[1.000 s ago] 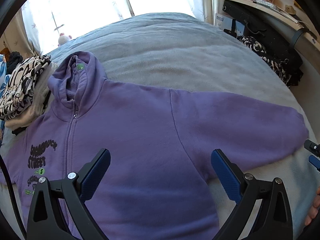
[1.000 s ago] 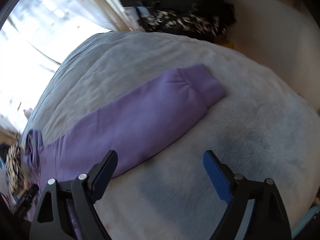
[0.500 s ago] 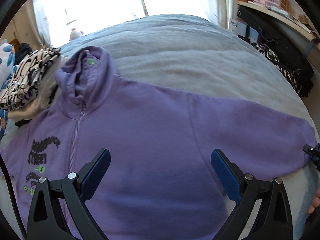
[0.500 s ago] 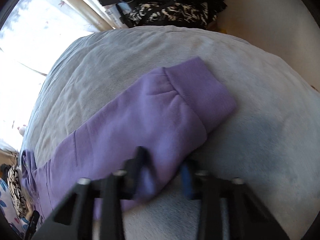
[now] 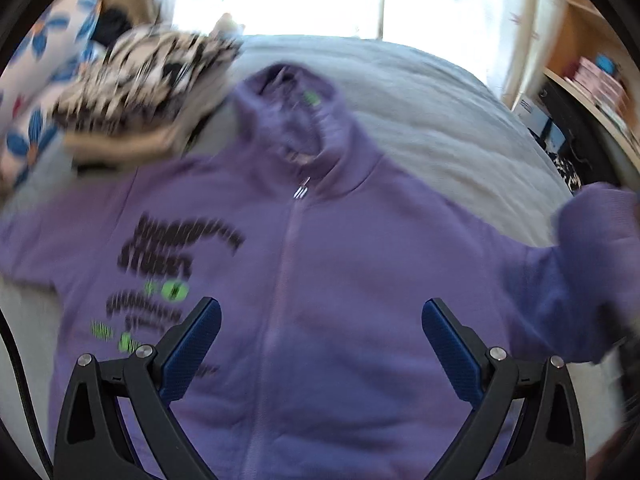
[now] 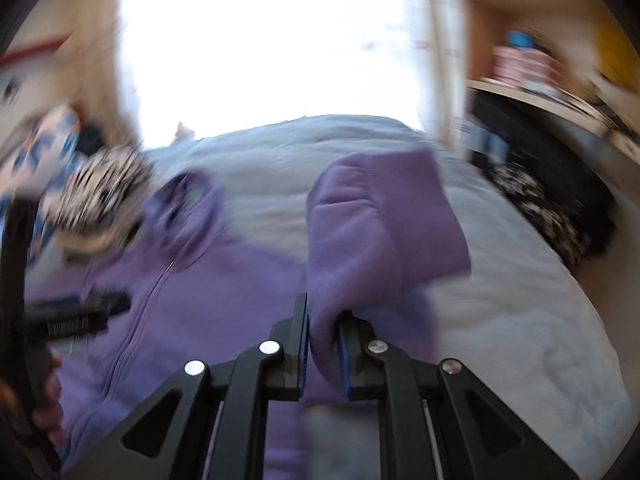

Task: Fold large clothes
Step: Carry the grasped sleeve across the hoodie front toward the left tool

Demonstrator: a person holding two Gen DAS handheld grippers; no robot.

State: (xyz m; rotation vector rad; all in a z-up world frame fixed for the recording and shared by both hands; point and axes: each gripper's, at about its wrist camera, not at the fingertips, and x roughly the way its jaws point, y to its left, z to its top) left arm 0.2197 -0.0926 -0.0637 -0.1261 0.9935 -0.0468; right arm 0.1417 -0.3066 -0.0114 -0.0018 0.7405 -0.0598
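Observation:
A purple zip hoodie [image 5: 320,280] with black and green print lies front up on the grey bed [image 5: 440,120]. My left gripper [image 5: 320,332] is open and empty above the hoodie's lower front. My right gripper [image 6: 323,340] is shut on the hoodie's right sleeve [image 6: 376,232] and holds it lifted off the bed, cuff standing up. The raised sleeve also shows at the right edge of the left wrist view [image 5: 592,260]. The left gripper also shows at the left of the right wrist view [image 6: 76,316]. Both views are motion-blurred.
A pile of black-and-white patterned clothes [image 5: 140,92] sits by the hood at the upper left, next to a floral pillow [image 5: 36,100]. A shelf and dark items [image 6: 560,200] stand beyond the bed's right side. A bright window is behind the bed.
My right gripper closed on the sleeve near the cuff and lifted it up and inward over the bed. My left gripper swung left toward the hoodie's zip and print.

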